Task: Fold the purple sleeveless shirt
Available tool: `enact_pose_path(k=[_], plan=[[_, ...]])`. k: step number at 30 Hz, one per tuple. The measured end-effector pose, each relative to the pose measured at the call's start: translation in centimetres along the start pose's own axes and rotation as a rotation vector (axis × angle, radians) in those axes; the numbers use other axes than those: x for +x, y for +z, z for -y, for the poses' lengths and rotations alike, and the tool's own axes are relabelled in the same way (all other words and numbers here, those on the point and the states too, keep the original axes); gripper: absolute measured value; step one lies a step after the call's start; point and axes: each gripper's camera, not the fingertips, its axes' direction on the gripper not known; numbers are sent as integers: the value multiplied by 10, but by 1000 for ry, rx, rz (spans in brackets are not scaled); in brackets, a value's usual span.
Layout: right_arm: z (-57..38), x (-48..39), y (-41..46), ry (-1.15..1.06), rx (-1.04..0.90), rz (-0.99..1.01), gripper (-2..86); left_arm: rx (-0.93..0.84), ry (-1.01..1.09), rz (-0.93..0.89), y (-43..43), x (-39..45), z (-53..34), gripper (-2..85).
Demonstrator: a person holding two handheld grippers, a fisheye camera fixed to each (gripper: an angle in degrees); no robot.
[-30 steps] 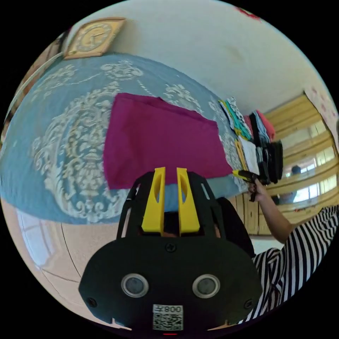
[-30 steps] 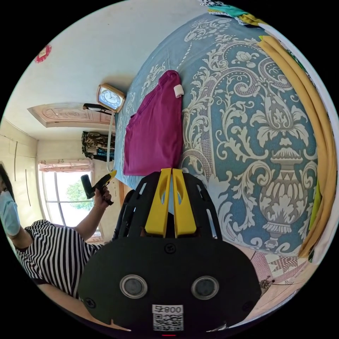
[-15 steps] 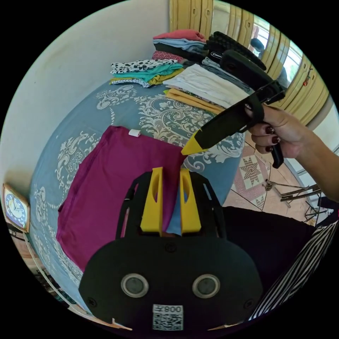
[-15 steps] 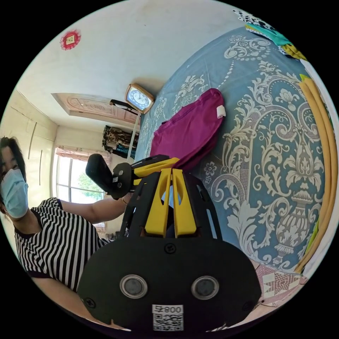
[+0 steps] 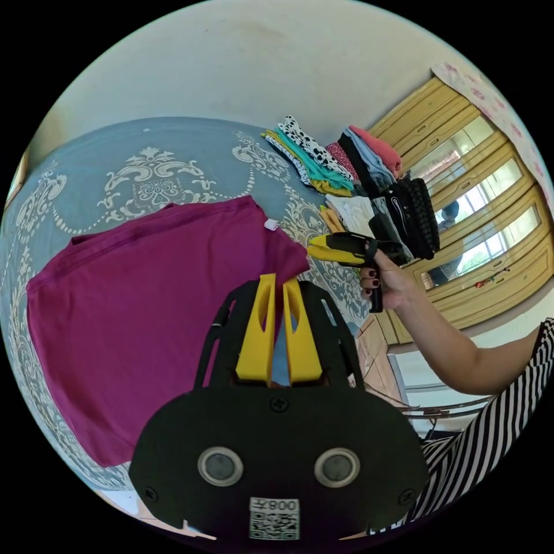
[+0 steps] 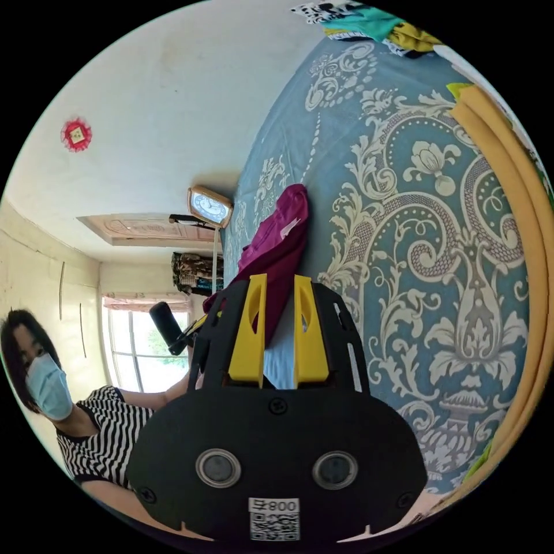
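Left gripper view: the left gripper, jaws nearly together and holding nothing, hovers over the purple shirt, lying flat near the bed edge. Right gripper view: the right gripper, jaws apart, straddles the shirt's near corner without clamping it.

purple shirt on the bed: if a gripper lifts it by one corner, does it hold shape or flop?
Probably flops: the purple shirt is thin cloth lying flat and following the bedspread. Its edge shows soft ripples in the right gripper view, so folded layers would likely slide apart and drape. Looks light; one corner pinch should lift it, trailing the rest.
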Motion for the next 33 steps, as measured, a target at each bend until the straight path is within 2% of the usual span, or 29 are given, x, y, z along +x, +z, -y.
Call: enact_pose_path(k=[7,20,33], plan=[[56,32,32,98,31,69,105,-8,21,-16,5,4,0,16],[129,54,119,88,-53,-74,65,-26,56,-44,-22,13,7,17],[139,65,183,6,39,-24,15,40,21,-107,-126,7,14,20]])
